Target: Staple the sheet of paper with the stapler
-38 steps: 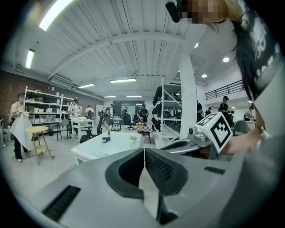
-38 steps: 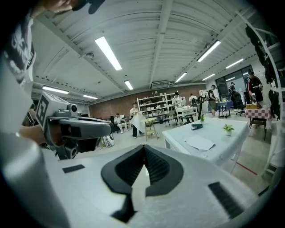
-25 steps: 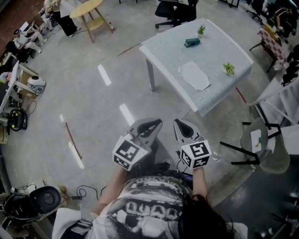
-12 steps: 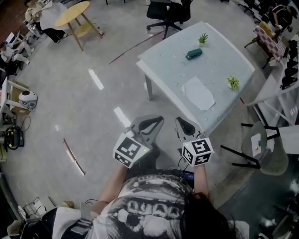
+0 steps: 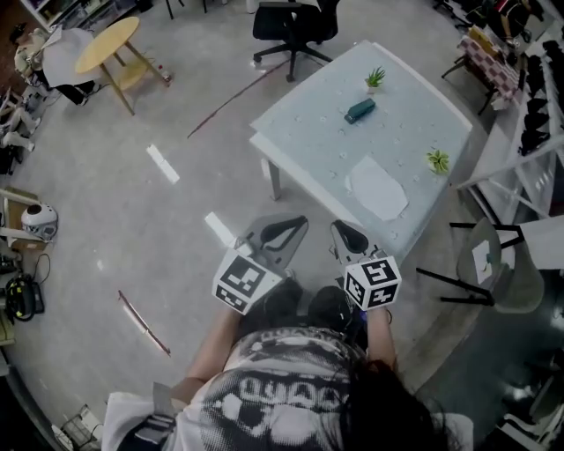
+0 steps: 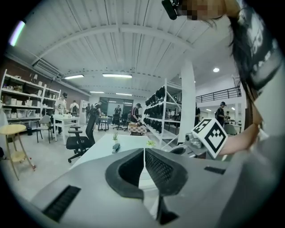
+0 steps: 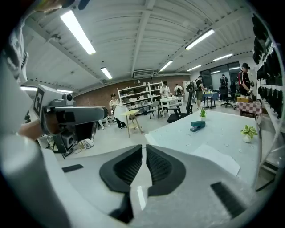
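Since a second ago, the white table [image 5: 308, 132] has slid lower and nearer in the head view, and both grippers have travelled toward it, held out in front of the person's body above the grey floor [image 5: 159, 229].

A dark green stapler [image 5: 359, 110] lies on the far part of the table, just beside a small potted plant [image 5: 375, 79]. A white sheet of paper [image 5: 379, 188] lies flat nearer the front edge, well apart from the stapler, with a second small plant [image 5: 437, 160] near it on the right. A black office chair [image 5: 291, 22] stands beyond the table's far side.

On the left gripper [image 5: 300, 223], the fingers [image 6: 129, 171] are pressed together with only a hairline seam between them, and they hold nothing. On the right gripper [image 5: 338, 228], the fingers [image 7: 164, 169] are opening: a narrow slit shows between them, with nothing inside. Both grippers point toward the table's near corner, clear of the table and everything on it.
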A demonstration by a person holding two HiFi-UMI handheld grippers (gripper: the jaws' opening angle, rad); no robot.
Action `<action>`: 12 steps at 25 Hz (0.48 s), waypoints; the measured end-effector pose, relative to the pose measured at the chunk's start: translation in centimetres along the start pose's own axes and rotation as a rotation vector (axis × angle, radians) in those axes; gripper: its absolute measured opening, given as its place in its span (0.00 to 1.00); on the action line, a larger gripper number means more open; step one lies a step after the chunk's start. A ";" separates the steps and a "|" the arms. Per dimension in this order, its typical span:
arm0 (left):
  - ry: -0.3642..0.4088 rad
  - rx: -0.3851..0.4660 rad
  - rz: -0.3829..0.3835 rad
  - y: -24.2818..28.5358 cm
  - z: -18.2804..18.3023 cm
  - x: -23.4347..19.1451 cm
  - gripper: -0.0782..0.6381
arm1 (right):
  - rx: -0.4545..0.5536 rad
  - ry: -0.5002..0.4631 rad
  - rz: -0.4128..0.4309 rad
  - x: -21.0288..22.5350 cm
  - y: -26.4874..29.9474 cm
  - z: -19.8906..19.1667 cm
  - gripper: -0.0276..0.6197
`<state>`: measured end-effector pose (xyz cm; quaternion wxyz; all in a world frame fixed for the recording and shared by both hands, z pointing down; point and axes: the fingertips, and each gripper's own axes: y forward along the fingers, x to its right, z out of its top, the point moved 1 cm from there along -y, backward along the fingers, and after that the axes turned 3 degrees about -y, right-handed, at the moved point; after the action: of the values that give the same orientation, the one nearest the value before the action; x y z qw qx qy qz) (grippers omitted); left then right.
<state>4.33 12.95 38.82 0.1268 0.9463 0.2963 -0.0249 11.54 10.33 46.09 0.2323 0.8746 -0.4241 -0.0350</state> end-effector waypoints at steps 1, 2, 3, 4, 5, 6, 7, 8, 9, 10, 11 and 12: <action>-0.007 -0.001 -0.006 0.1 -0.2 -0.2 0.12 | -0.009 0.004 -0.010 0.2 0.1 -0.2 0.08; -0.013 -0.001 -0.012 0.2 -0.4 -0.4 0.12 | -0.015 0.009 -0.019 0.6 0.1 -0.3 0.08; -0.016 -0.003 -0.019 0.3 -0.6 -0.6 0.12 | -0.019 0.018 -0.029 0.9 0.2 -0.4 0.08; -0.018 -0.004 -0.026 0.5 -0.8 -0.7 0.12 | -0.022 0.028 -0.038 1.3 0.3 -0.5 0.09; -0.019 -0.006 -0.033 0.7 -0.9 -0.8 0.12 | -0.026 0.039 -0.048 1.8 0.3 -0.7 0.09; -0.023 -0.008 -0.040 0.9 -1.1 -0.9 0.12 | -0.033 0.047 -0.057 2.3 0.4 -0.9 0.09; -0.029 -0.010 -0.045 1.0 -1.3 -0.9 0.12 | -0.045 0.050 -0.066 2.8 0.4 -1.2 0.10; -0.037 -0.011 -0.048 1.2 -1.4 -0.9 0.12 | -0.059 0.049 -0.073 3.3 0.3 -1.6 0.11; -0.045 -0.012 -0.050 1.3 -1.5 -1.0 0.12 | -0.074 0.045 -0.079 3.9 0.4 -1.9 0.11; -0.050 -0.015 -0.052 1.5 -1.6 -1.0 0.12 | -0.089 0.040 -0.086 4.6 0.4 -2.2 0.13; -0.052 -0.018 -0.052 1.8 -1.7 -1.2 0.12 | -0.102 0.036 -0.093 5.4 0.6 -2.5 0.14; -0.051 -0.022 -0.053 2.1 -1.8 -1.3 0.12 | -0.115 0.031 -0.101 6.4 0.8 -2.7 0.14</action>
<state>4.35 11.03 41.18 0.1441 0.9357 0.3181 -0.0492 15.74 6.07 49.73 0.2865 0.8805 -0.3732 -0.0572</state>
